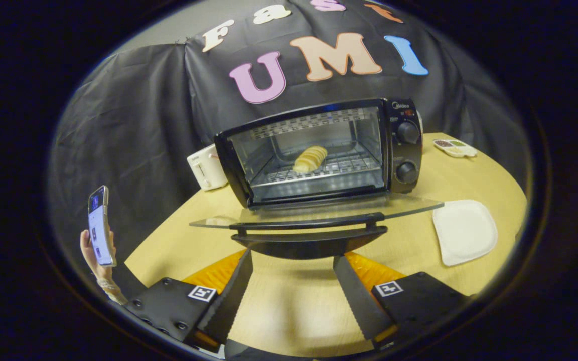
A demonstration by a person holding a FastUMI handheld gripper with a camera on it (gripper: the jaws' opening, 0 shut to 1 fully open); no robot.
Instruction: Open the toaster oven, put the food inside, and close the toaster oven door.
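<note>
Gripper view: the gripper (293,288) has its fingers apart and empty, just short of the handle (309,221) of the open door (319,208); the food (310,159) lies on the oven (319,150) rack. Closing risk: a push off the handle's centre may slip off, or shove the oven toward the tabletop's (294,306) rear edge.

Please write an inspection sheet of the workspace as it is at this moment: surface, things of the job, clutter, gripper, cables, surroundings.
Surface: light wooden table.
Job's things: toaster oven, its glass door folded down flat; bread roll on the rack inside.
Clutter: empty white plate beside the door; small white appliance behind the oven; divided dish beyond it.
Gripper: gripper open, fingers just short of the door handle, holding nothing.
Cables: nothing seen.
Surroundings: black cloth wall; a hand holding up a phone.
</note>
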